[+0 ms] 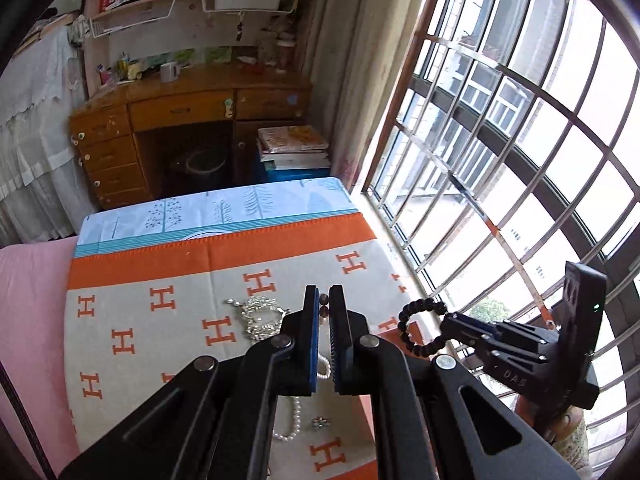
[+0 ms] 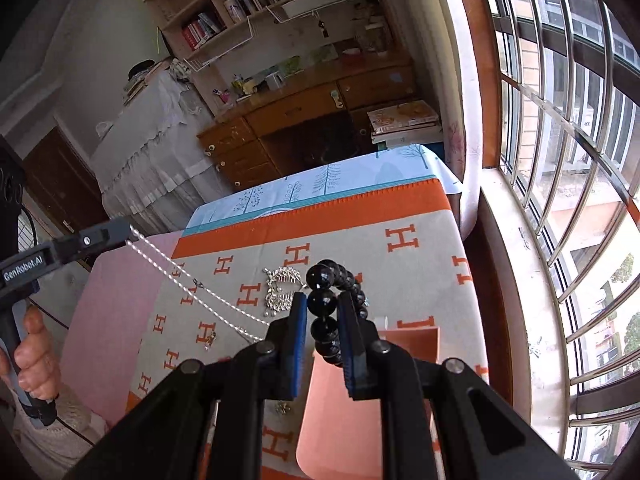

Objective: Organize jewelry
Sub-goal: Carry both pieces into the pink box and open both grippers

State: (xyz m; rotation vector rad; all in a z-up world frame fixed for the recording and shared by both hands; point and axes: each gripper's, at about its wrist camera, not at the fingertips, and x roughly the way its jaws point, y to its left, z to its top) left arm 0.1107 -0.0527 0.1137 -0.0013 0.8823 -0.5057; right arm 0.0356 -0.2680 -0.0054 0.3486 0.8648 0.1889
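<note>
Right hand-held gripper [image 2: 322,304] clamps the black bead bracelet [image 2: 340,280]; left hand-held gripper [image 1: 324,300] seemingly pinches a pearl strand [image 2: 192,280].

Your light is all daylight from the barred window [image 1: 500,160] to the right of both grippers, and its panes blow out to near white (worst at the frame's far right). The room ahead of your fingers sits dimmer. Fisheye bending curves the bars, corners go black, and distant shelves look soft.
</note>
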